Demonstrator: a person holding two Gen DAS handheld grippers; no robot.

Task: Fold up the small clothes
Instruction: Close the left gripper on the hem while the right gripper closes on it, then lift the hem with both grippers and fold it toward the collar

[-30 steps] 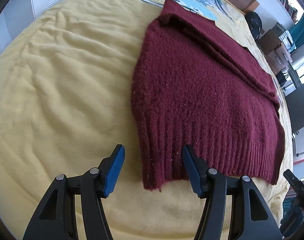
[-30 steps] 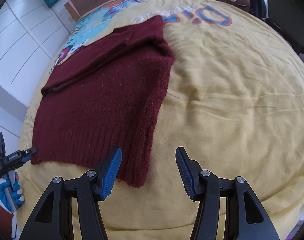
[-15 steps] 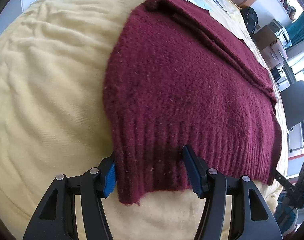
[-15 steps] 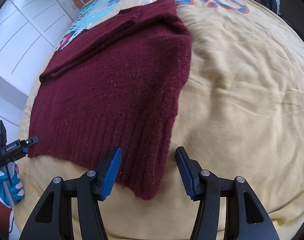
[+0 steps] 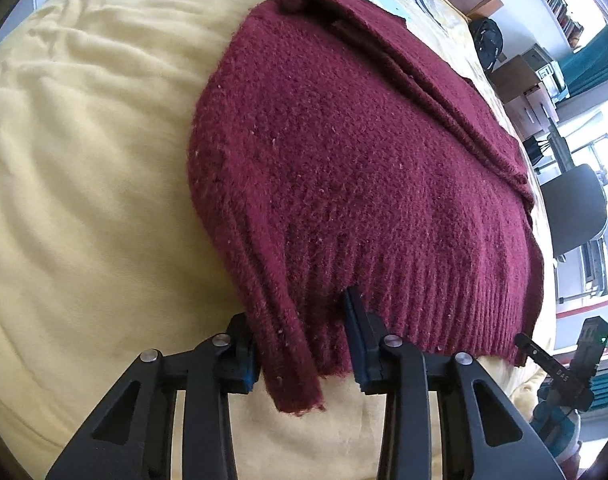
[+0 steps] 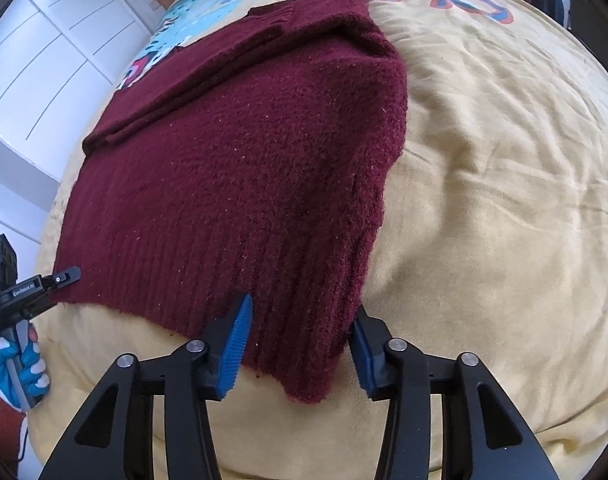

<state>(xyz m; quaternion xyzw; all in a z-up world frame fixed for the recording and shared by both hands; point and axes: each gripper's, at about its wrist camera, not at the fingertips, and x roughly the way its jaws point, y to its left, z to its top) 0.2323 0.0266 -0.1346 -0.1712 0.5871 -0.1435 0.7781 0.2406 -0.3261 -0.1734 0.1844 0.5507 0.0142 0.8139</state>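
Currently: maroon sweater (image 5: 364, 168) flat on yellow bed (image 5: 84, 160), each hem corner bunched between closing pads of left claw (image 5: 304, 354) and right claw (image 6: 300, 352), gripped, apparently for folding away from both.

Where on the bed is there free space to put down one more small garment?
Two bare patches of yellow cover: a wide one beyond the sweater's right side, and another past its left side. The near hem is crowded: the left gripper and right gripper each pinch a corner there.
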